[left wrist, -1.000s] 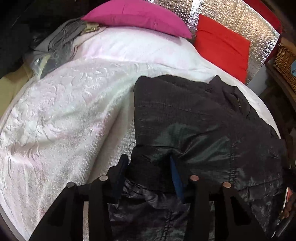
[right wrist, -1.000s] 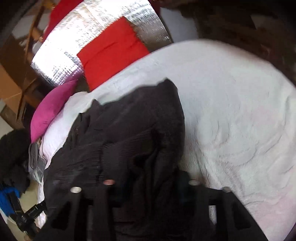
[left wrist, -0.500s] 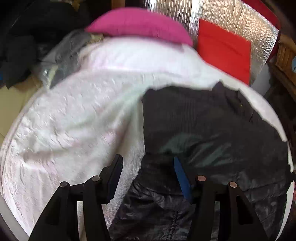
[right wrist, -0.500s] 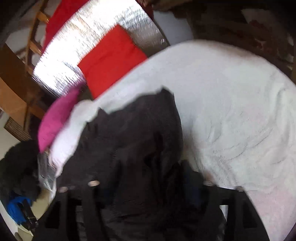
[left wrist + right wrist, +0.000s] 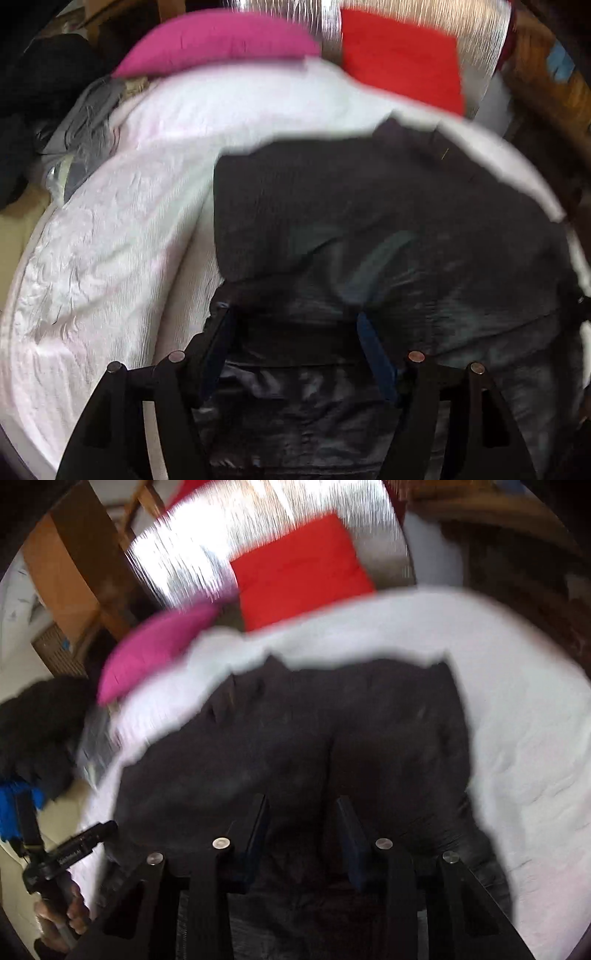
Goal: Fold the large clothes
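Folding black jacket [image 5: 369, 221] on white bedspread [image 5: 110, 240]: better flatten before creasing. Left view: left gripper [image 5: 291, 321] angled steeply down over shiny lining, jaws just been opening, released, cloth between but unpinched. Right view: right gripper [image 5: 301, 812] tilted down, just been closing, fabric between pads, grip impossible to confirm.

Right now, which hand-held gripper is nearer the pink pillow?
Left. The left hand-held gripper, jaws just opening astride the left edge of the black jacket, is toward the pink pillow. The right hand-held gripper, jaws just closing with jacket between, sits across it, farther.
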